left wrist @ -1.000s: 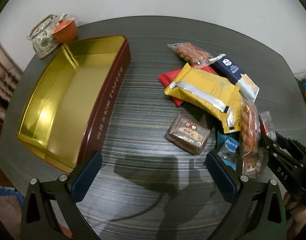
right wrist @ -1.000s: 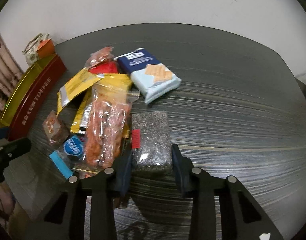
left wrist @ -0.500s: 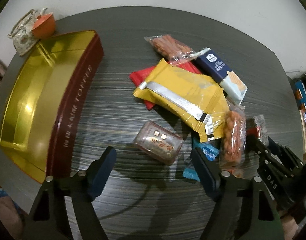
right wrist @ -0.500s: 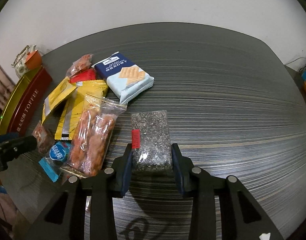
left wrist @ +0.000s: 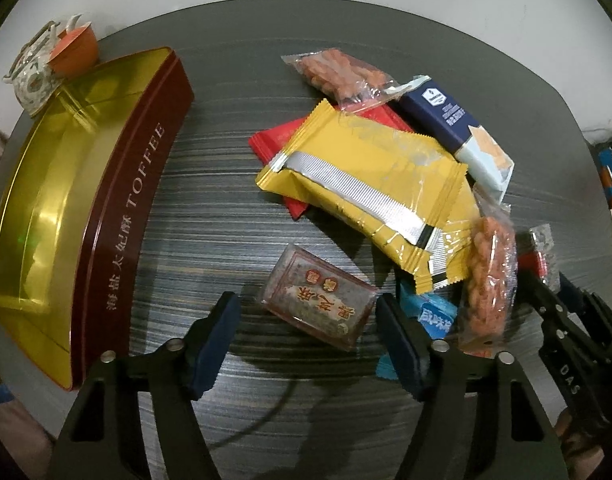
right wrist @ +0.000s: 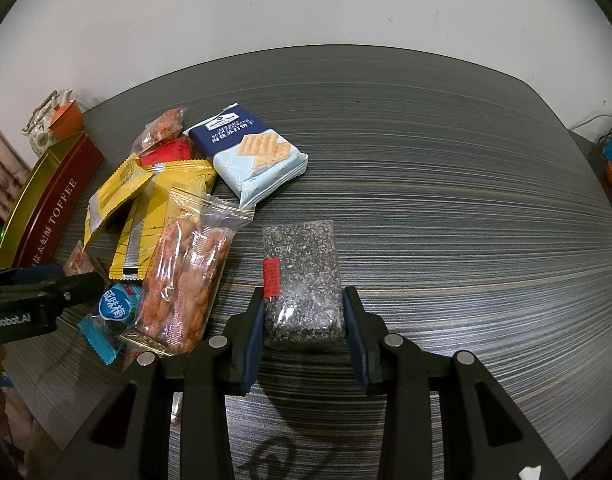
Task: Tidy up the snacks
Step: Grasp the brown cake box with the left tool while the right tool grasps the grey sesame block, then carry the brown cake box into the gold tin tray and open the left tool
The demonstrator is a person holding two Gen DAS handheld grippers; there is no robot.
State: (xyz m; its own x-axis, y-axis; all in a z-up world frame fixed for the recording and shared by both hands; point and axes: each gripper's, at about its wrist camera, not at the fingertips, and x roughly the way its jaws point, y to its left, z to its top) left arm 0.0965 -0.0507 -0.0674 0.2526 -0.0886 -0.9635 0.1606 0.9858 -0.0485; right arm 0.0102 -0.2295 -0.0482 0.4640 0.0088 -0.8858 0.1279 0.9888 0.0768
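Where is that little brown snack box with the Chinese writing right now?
In the left wrist view, the brown snack box lies on the table between the open fingers of the left hand-held gripper, right of the toffee tin, just below the yellow packet.

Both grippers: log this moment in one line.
left gripper: closing around brown wrapped pastry | right gripper: shut on clear-wrapped black sesame bar

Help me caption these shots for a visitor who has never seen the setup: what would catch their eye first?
Probably the big gold-lined toffee tin, open at the table's left edge, then the pile of snacks to its right, topped by a yellow packet. Up close, the right gripper is shut on a dark speckled bar, while the left gripper, its jaws just closing, straddles a small brown boxed sweet without pressing it.
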